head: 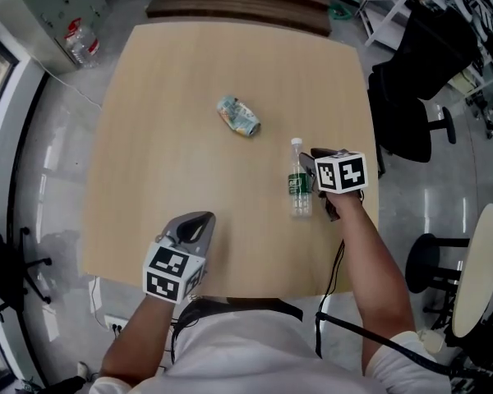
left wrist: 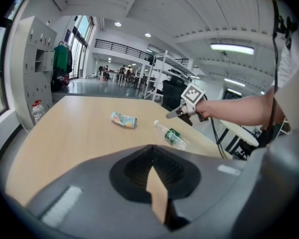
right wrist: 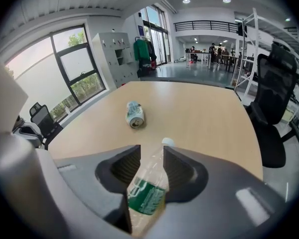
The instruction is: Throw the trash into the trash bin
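Right gripper (right wrist: 150,154) astride bottle (right wrist: 145,195), clear plastic, green-labelled

Table (head: 164,138): light wood-look top, smooth, matt with a faint sheen. Bottle (head: 298,189): clear thin plastic, glossy, with a shiny green film label and a white plastic cap. Can (head: 238,116): thin metal, dented, glossy printed skin; the right gripper view shows a bare silvery end. Left gripper (head: 195,224) and right gripper (head: 316,158): grey hard plastic shells, matt and smooth; inner jaw faces darker and ribbed. Marker cubes (head: 174,271): matt black-and-white print. Floor (head: 49,179): grey, polished, glossy with reflections. Office chair (head: 419,80): black, matt, cloth or mesh, can't tell which. Person's shirt (head: 255,343): white cloth.
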`<action>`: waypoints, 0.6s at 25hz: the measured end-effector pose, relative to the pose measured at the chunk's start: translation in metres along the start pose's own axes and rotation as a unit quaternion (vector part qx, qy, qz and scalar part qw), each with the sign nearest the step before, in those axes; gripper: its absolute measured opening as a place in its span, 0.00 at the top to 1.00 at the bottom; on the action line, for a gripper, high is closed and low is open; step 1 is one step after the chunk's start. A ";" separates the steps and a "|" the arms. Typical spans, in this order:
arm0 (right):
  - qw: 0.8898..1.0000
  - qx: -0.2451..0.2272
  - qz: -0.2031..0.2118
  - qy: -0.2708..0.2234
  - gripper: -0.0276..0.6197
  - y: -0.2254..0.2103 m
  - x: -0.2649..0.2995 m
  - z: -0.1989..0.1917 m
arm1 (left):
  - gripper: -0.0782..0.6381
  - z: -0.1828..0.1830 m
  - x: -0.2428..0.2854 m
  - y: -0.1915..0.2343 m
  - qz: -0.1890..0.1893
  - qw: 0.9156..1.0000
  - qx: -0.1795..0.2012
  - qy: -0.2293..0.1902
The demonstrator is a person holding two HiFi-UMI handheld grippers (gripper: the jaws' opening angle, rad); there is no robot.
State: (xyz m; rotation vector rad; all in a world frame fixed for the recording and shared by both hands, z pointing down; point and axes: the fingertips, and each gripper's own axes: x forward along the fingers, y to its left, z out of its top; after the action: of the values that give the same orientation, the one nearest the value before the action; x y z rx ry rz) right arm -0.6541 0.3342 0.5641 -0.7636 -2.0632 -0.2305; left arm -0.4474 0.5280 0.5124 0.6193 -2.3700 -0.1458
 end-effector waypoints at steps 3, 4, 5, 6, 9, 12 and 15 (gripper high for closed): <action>1.000 -0.010 -0.002 0.022 0.73 -0.010 0.022 0.000 | 0.88 -0.001 0.013 0.000 0.001 1.000 -0.008 0.006; 1.000 -0.011 0.000 0.028 0.73 -0.014 0.028 0.000 | 0.88 0.000 0.018 -0.001 0.000 1.000 -0.009 0.008; 0.999 -0.008 0.003 0.034 0.72 -0.017 0.034 0.000 | 0.88 0.001 0.023 -0.003 -0.001 1.000 -0.009 0.007; 0.999 -0.002 0.009 0.038 0.72 -0.020 0.039 0.000 | 0.88 0.003 0.027 -0.004 -0.002 1.000 -0.008 0.005; 0.998 0.030 0.030 0.054 0.67 -0.027 0.052 0.002 | 0.88 0.001 0.033 -0.005 -0.006 1.000 -0.012 0.005; 0.995 0.042 0.034 0.086 0.66 -0.031 0.064 -0.001 | 0.88 -0.010 0.033 -0.005 -0.008 0.999 -0.028 0.013; 0.991 0.052 0.033 0.120 0.62 -0.036 0.077 -0.008 | 0.88 -0.025 0.034 -0.005 -0.009 0.999 -0.042 0.027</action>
State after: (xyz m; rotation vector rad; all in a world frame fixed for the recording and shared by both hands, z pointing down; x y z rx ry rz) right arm -0.7012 0.3357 0.6353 -0.7033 -1.8054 -0.1688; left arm -0.4521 0.5093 0.5498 0.5977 -2.2954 -0.2319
